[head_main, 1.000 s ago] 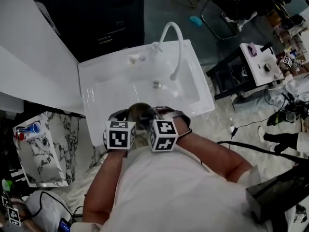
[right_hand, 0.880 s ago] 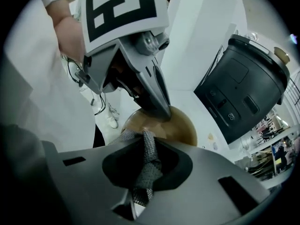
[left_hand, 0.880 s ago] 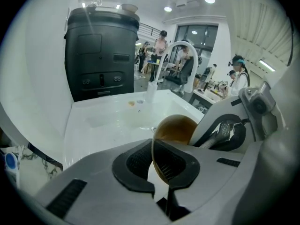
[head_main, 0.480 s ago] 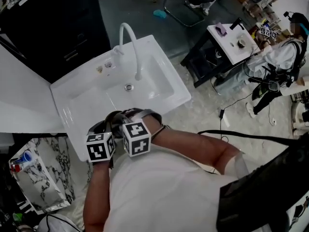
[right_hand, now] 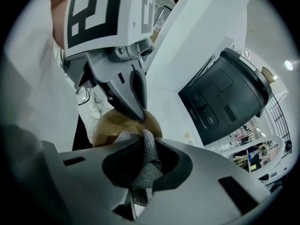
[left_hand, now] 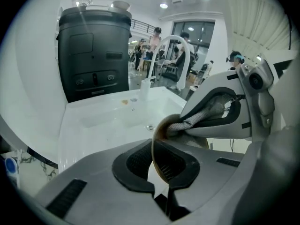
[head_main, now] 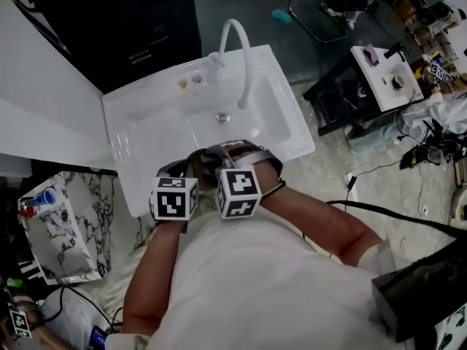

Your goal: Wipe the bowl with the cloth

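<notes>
A brown see-through bowl (left_hand: 158, 134) hangs tilted over the front edge of the white sink (head_main: 146, 122). My left gripper (left_hand: 159, 162) is shut on the bowl's rim, which stands edge-on between its pads. My right gripper (right_hand: 146, 150) is shut on a grey mesh cloth (right_hand: 150, 172) and pushes it into the bowl (right_hand: 112, 125). From the left gripper view the cloth (left_hand: 197, 120) lies against the bowl's inner wall, inside the right gripper (left_hand: 213, 111). In the head view the two marker cubes sit side by side and hide most of the bowl.
A curved white faucet (head_main: 241, 49) rises at the sink's back, with the drain (head_main: 223, 117) in the basin. A black cabinet (left_hand: 93, 55) stands behind. A marbled box (head_main: 58, 224) sits at the left. Cables and a white table (head_main: 387, 75) are at the right.
The head view has swung, so the sink has shifted in the picture. Both grippers stay together at the sink's front edge. The right gripper now covers more of the bowl.
</notes>
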A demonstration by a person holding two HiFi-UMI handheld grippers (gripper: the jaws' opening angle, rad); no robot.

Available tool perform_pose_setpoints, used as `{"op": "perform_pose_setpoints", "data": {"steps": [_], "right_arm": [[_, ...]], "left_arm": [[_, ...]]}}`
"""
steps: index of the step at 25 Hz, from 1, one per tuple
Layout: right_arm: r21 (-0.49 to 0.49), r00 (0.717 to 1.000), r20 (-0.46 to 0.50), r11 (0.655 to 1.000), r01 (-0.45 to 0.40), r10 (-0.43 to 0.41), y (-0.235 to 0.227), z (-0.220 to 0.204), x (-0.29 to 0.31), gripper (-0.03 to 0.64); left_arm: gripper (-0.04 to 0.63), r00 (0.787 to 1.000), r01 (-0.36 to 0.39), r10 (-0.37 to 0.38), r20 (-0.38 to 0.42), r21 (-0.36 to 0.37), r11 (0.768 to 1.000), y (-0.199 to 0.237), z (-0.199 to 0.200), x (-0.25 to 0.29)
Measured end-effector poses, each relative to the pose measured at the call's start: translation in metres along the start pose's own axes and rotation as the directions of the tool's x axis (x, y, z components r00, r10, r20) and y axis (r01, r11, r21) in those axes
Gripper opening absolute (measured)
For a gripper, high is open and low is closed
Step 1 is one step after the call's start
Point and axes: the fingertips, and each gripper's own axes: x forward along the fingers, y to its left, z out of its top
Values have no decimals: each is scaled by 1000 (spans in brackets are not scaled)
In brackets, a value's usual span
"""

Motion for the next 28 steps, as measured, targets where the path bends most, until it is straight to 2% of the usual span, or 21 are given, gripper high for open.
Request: {"op": "perform_pose_setpoints", "data": {"steps": [6,10,15,19,23,25,28], "right_arm": [[65,993,49,992,-106,103,13,-15,-6,35],[93,977,141,980,-174,160,15,-19,-17,35],[128,950,263,969,-209,170,-2,-25,-42,35],[186,932,344,964,-192,119,-33,-37,-63,35],[220,898,433,958,-185,74,-63,-45,-83,35],[209,869,489,956,-203,78,-71,-44,-92,35],[172,818,564,952,-253,115,-78,-39,-104,35]], "left_arm": [[18,999,-37,37,8,-37,999,12,9,4],[18,999,-49,49,9,-77,996,16,14,7],[18,999,-17,22,31,-169,986,17,22,9],[18,996,64,-44,80,-268,961,16,29,9],[18,980,165,-118,162,-312,936,8,38,5],[18,961,237,-170,218,-333,913,3,43,1],[18,910,381,-277,308,-359,852,-9,51,-4]]}}
